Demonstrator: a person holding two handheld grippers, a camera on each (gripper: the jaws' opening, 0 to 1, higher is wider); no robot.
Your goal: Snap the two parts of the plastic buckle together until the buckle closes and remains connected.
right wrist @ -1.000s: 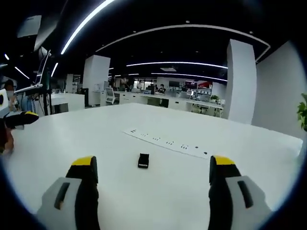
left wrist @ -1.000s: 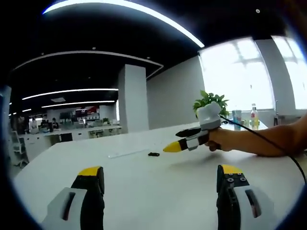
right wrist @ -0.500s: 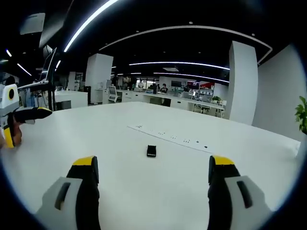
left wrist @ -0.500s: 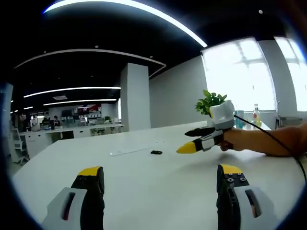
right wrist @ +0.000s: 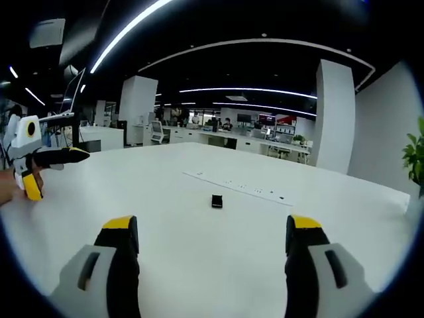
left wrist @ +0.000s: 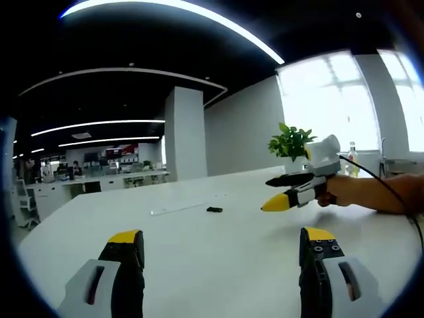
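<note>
A small black plastic buckle [left wrist: 213, 210] lies on the white table [left wrist: 199, 258], far ahead of my left gripper [left wrist: 222, 242], which is open with nothing between its fingers. In the right gripper view the same buckle [right wrist: 216, 201] sits a little beyond my open, empty right gripper [right wrist: 211, 228]. It is too small to tell whether it is one part or two joined. The right gripper [left wrist: 273, 193] enters the left gripper view from the right, held by a hand, its jaws apart above the table. The left gripper [right wrist: 56, 173] appears at the left edge of the right gripper view, also spread.
A flat white strip with sockets [right wrist: 242, 190] lies just behind the buckle, and in the left gripper view this strip [left wrist: 175, 209] is to the buckle's left. A potted plant [left wrist: 291, 140] and bottles [left wrist: 351, 162] stand at the table's far right end. Office desks lie beyond.
The right gripper has drawn back from the buckle, which now looks smaller in its view. In the left gripper view it has shifted right. The left gripper shows further into the right gripper view.
</note>
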